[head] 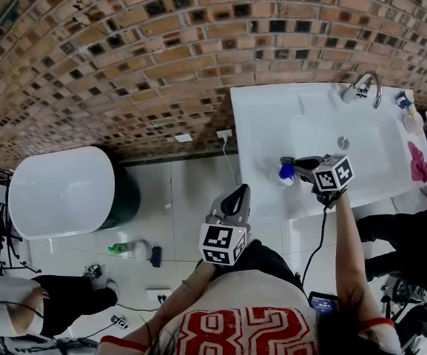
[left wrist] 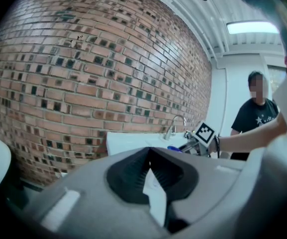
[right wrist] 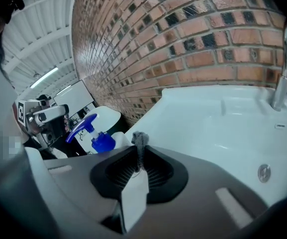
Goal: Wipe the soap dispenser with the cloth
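A soap dispenser [head: 286, 173] with a blue pump stands on the white sink's [head: 272, 124] front left corner. My right gripper [head: 303, 166] is right beside it, shut on a small grey cloth [right wrist: 139, 139] whose tuft sticks up between the jaws. From the right gripper view the blue pump of the soap dispenser [right wrist: 95, 136] shows just left of the right gripper [right wrist: 139, 156]. My left gripper [head: 235, 198] hangs in front of the sink over the floor, shut with nothing in it. From the left gripper [left wrist: 149, 159] view the blue pump of the soap dispenser [left wrist: 174, 148] is far ahead.
A faucet [head: 366, 87] stands at the sink's back, a small bottle [head: 408, 111] and a pink cloth [head: 420, 164] to its right. A white toilet [head: 61, 191] sits at left, a green bottle [head: 121, 248] on the tiled floor. A person [left wrist: 255, 111] stands by.
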The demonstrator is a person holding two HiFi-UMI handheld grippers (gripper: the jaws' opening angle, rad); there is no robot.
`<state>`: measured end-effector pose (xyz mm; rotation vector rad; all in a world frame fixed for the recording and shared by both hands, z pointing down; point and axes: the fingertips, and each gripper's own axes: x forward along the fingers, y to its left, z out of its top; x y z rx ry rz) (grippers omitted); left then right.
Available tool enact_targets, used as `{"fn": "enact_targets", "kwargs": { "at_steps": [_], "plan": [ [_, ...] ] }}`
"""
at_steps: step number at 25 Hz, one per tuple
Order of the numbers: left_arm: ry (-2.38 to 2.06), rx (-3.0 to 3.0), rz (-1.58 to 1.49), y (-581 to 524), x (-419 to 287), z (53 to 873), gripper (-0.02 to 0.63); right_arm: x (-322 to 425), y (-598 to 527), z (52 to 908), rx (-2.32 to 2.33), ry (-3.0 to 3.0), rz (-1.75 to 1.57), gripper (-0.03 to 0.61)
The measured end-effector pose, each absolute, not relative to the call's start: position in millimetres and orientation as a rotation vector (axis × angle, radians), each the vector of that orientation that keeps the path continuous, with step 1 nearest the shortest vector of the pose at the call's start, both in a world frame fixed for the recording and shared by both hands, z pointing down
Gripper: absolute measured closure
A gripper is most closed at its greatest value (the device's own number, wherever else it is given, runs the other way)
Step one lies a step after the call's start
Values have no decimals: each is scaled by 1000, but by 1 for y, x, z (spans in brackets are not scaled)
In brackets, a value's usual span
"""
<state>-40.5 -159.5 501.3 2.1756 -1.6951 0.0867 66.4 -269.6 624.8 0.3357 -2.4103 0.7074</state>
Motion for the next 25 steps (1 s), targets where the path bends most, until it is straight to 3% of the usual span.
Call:
{"fn": "enact_targets", "kwargs": {
  "at_steps": [9,25],
  "plan": [
    [-1717,2155,89,-157,-48,502,611,42,-281,601,95,-2417,548,531],
    [-1786,2088,92,-148,-74,503,611,47,-272,655,24,-2250,569,531]
  ]
}}
